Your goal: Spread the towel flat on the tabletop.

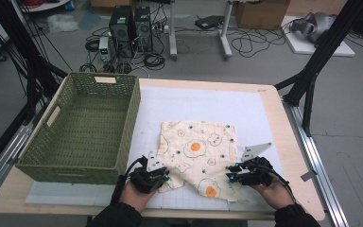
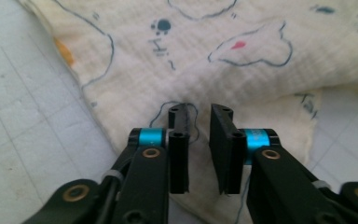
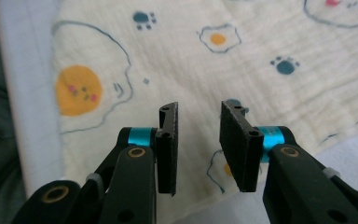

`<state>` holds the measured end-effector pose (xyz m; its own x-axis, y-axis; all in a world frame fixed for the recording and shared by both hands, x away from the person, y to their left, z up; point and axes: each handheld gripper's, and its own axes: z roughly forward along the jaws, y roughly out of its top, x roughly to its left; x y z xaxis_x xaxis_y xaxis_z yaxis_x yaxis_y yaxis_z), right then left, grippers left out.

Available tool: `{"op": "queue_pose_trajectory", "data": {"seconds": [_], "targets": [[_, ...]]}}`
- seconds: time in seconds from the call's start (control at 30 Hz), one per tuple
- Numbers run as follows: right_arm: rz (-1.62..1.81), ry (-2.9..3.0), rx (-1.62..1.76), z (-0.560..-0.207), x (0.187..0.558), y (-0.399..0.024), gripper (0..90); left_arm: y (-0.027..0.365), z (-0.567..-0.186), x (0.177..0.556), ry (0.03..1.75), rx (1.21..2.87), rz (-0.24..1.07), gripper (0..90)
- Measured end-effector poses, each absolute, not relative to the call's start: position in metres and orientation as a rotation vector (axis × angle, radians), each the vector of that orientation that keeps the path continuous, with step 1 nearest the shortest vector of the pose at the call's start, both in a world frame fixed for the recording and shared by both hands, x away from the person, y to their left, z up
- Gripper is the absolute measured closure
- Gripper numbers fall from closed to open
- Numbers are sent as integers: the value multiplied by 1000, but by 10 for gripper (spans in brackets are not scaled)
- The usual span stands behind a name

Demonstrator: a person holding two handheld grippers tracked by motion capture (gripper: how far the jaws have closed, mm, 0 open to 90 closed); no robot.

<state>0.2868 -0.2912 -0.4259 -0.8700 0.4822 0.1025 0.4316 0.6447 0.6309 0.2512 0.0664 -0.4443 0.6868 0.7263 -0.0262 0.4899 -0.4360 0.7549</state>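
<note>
High view: the patterned cloth (image 1: 196,158) lies on the tabletop (image 1: 274,109) just right of the green basket (image 1: 82,127); the left gripper (image 1: 163,176) and right gripper (image 1: 231,172) flank its near edge.
Left gripper view: fingers (image 2: 179,140) parted over the cloth (image 2: 214,70), gripping nothing.
Right gripper view: fingers (image 3: 168,140) likewise apart above the cloth (image 3: 261,56).

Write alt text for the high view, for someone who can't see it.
A person's hands hold the left claw and right claw at the near corners of a cream cloth printed with fried eggs, spread on a white mat. A green basket sits at the table's left. Both claws' jaws stand apart.
</note>
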Motion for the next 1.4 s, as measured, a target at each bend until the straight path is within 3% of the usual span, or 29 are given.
{"op": "queue_pose_trajectory", "data": {"seconds": [0.07, 0.17, 0.23, 0.4, 0.43, 0.57, 0.77, 0.9, 1.0, 1.07, 1.27, 1.4], "targets": [[993, 2783, 757, -432, 289, -289, 727, 68, -443, 251, 929, 2127, 380, 880], [978, 2765, 762, -431, 290, -291, 870, 70, -442, 249, 939, 2133, 411, 891], [969, 2762, 765, -431, 290, -293, 881, 74, -440, 249, 960, 2118, 433, 892], [925, 2717, 803, -428, 292, -303, 888, 77, -436, 249, 979, 2077, 448, 887], [919, 2709, 805, -428, 291, -304, 888, 76, -436, 248, 968, 2073, 434, 851], [1026, 2688, 778, -420, 284, -303, 797, 71, -436, 242, 907, 2080, 387, 777], [1113, 2791, 643, -421, 269, -284, 715, 64, -444, 239, 864, 2144, 335, 799], [1087, 2863, 602, -433, 265, -274, 727, 65, -444, 237, 855, 2147, 336, 888], [1104, 2881, 592, -435, 264, -273, 877, 67, -443, 235, 852, 2152, 326, 891], [1107, 2895, 575, -435, 262, -273, 885, 70, -443, 232, 847, 2152, 311, 892], [1156, 2916, 564, -432, 255, -281, 877, 74, -440, 226, 831, 2115, 318, 873], [1223, 2845, 628, -428, 259, -287, 761, 74, -435, 230, 824, 2065, 360, 776]]}}
